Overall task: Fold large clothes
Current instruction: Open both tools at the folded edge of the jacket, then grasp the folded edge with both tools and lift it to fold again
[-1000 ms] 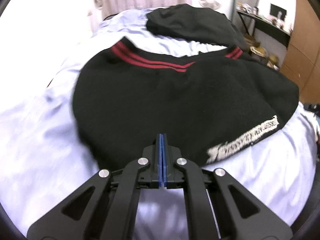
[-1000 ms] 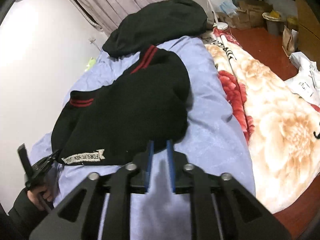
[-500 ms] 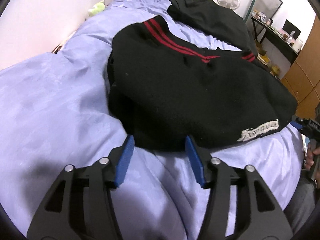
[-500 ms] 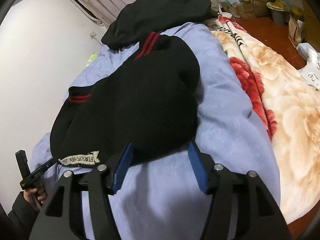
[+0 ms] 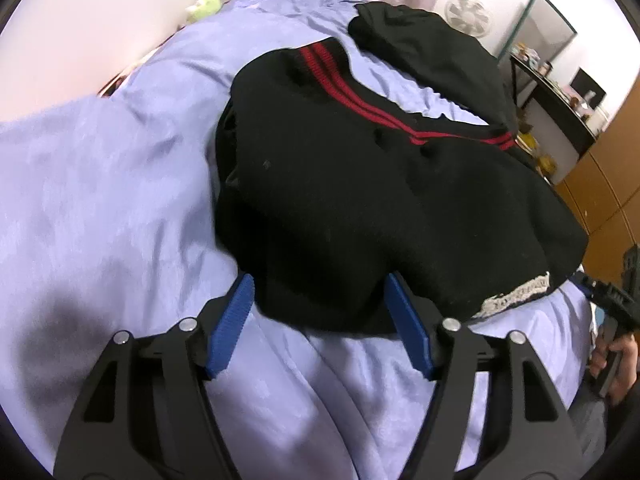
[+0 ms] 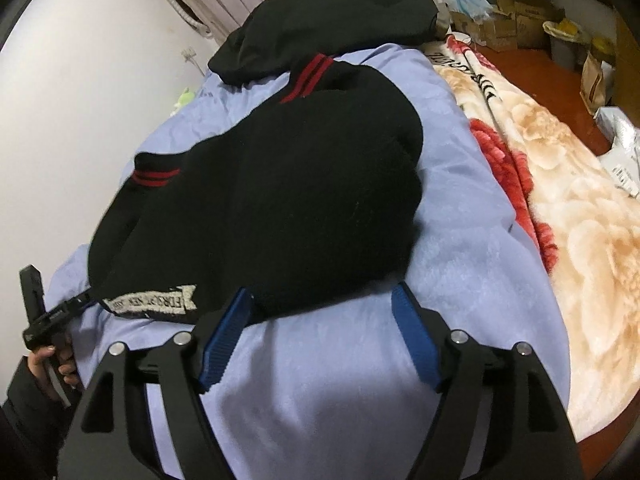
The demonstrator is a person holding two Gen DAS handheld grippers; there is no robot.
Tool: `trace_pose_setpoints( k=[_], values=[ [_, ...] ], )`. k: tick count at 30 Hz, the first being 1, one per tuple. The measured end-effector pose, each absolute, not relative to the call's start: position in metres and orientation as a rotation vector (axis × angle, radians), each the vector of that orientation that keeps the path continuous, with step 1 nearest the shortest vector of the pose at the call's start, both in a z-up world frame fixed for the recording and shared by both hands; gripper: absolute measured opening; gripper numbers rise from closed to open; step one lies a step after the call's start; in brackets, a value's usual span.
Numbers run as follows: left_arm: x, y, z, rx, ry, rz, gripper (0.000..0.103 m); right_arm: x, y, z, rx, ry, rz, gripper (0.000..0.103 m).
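Sweater: black knit sweater with red stripes, folded on lavender bedsheet.
Left gripper: fingers wide, straddling near hem, gripping nothing.
Right gripper: fingers wide, at hem, empty.
Right view only: floral blanket.
Left view only: fan.

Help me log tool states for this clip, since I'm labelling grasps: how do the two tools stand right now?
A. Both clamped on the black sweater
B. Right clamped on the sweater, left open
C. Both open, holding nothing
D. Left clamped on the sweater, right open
C: the left tool and right tool both show blue pads spread wide, with the near edge of the black knit sweater with red stripes lying unpinched on the lilac bedcover.
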State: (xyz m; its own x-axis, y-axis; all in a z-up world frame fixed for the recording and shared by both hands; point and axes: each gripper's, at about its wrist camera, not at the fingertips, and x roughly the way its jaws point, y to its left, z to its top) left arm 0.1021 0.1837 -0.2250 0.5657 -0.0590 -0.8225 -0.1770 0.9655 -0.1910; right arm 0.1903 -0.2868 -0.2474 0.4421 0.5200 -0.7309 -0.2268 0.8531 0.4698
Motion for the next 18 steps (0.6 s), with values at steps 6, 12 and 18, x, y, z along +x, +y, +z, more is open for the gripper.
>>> trace_pose_setpoints(
  k=[6,12,18],
  values=[
    [0.123,0.183,-0.207,-0.144,0.985,0.063,0.081,0.190,-0.302,-0.241,0.397,0.955,0.465,0.073],
    [0.160,0.211,-0.204,-0.123,0.989,0.099,0.084,0.195,-0.296,-0.244,0.375,0.977,0.452,0.073],
    [0.171,0.238,-0.239,-0.323,1.074,0.012,0.091,0.205,-0.290,-0.248,0.397,1.008,0.459,0.076]
  ],
)
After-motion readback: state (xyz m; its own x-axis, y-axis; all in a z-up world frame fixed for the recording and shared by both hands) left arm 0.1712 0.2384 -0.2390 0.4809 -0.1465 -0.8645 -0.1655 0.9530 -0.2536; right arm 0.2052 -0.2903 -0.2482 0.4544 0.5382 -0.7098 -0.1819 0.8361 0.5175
